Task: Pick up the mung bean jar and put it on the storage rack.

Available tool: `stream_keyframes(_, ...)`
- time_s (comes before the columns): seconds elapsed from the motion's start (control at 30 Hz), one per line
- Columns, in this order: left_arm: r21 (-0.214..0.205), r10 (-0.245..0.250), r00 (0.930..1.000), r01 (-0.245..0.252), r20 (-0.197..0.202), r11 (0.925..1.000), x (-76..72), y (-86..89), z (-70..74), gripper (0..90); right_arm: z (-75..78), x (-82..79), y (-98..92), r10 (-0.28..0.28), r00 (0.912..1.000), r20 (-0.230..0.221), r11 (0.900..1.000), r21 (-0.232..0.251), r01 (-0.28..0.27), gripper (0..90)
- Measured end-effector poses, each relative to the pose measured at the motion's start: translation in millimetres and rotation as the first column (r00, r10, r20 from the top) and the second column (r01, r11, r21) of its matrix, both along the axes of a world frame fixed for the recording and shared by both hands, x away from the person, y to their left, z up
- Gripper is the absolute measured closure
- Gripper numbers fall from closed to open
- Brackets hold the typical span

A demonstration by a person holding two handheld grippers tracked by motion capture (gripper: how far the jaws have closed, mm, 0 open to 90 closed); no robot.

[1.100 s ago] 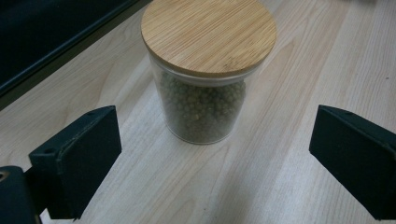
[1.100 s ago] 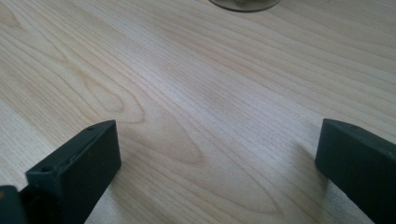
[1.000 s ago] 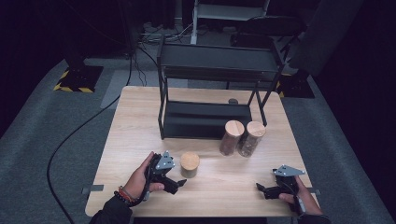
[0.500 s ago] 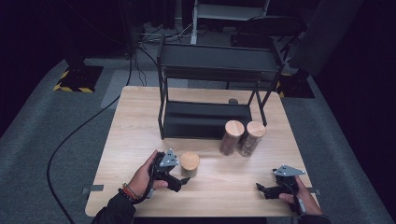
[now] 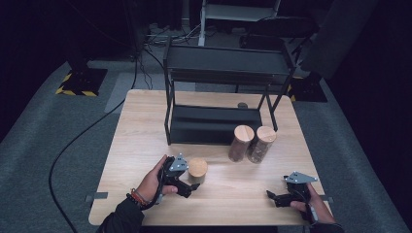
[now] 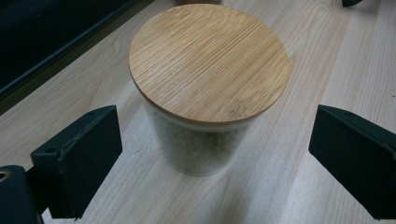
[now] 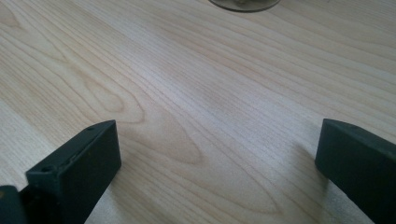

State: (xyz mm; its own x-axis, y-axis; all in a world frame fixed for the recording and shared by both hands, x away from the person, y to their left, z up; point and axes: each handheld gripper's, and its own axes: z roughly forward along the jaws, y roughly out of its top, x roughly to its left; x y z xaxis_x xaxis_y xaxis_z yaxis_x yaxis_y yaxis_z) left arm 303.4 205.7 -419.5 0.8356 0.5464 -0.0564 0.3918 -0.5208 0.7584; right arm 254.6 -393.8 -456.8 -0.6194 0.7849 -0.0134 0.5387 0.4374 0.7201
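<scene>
A short glass jar [image 5: 197, 171] with a bamboo lid stands on the wooden table [image 5: 145, 126], front centre-left. My left gripper [image 5: 193, 184] is right beside it, held by a hand. In the left gripper view the jar [image 6: 208, 84] sits between the spread jaws without touching them, and the left gripper [image 6: 210, 163] is open. Two taller lidded jars [image 5: 241, 142] [image 5: 261, 143] stand side by side in front of the black shelf rack [image 5: 223, 77]. My right gripper [image 5: 272, 196] rests low at the front right, open, over bare wood [image 7: 215, 158].
The black two-tier rack occupies the back half of the table, its lower shelf [image 5: 214, 124] at table level. A jar's base [image 7: 243, 3] shows at the top edge of the right gripper view. Grey carpet and a black cable [image 5: 73, 145] lie left of the table.
My left gripper has moved right and forward, closing in until the short jar stands between its jaws. The right gripper has stayed put.
</scene>
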Motion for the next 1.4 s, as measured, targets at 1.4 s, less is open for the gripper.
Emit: stream_keyframes(1.4, -0.032, 0.028, 0.9996, -0.028, 0.005, 0.9991, 12.9, -18.5, -7.0, 18.6, -0.1, 0.0, -0.3, 0.001, 1.0, 0.001, 1.0, 0.0, -0.001, 0.1)
